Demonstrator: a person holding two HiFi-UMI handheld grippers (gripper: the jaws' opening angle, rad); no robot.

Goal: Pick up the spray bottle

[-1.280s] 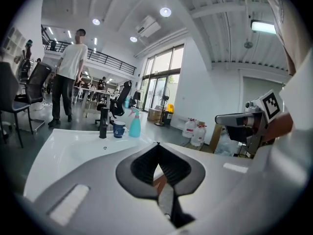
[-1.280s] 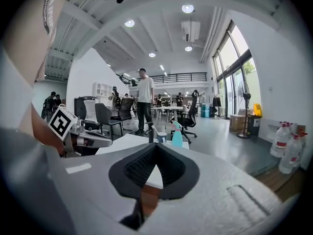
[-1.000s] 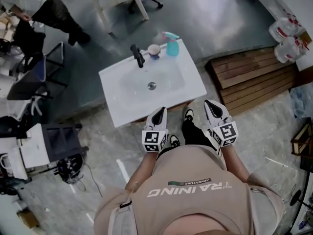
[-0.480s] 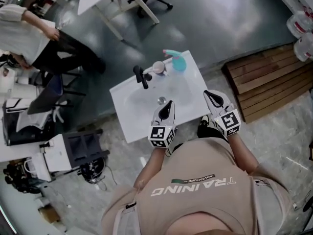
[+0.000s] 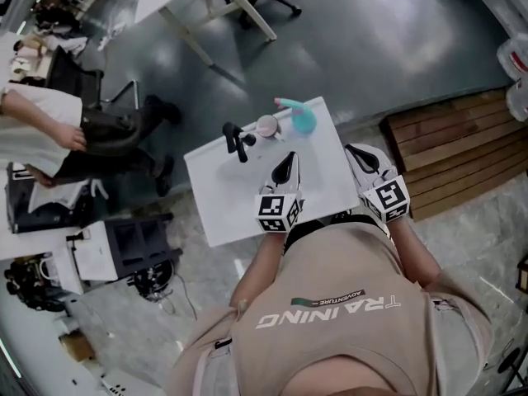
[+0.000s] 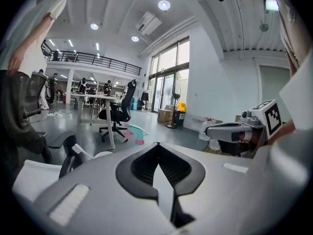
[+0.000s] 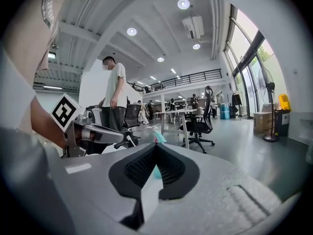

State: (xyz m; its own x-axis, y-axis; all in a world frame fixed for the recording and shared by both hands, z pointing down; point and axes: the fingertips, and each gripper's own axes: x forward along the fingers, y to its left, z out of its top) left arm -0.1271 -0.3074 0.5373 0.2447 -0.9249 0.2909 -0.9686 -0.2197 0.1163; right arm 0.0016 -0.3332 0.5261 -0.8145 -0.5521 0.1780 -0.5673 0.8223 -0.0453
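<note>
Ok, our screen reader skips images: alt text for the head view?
Seen from above, a person holds the left gripper and right gripper at a white sink; a teal spray bottle sits at its far corner beside a cup and black faucet.

The spray bottle (image 5: 302, 117) stands on the sink's (image 5: 221, 198) far right corner, the cup (image 5: 266, 125) just left of it, the faucet (image 5: 235, 139) further left. The left gripper (image 5: 289, 158) is over the sink, the right gripper (image 5: 357, 150) at its right edge, a wooden pallet (image 5: 455, 148) further right
</note>
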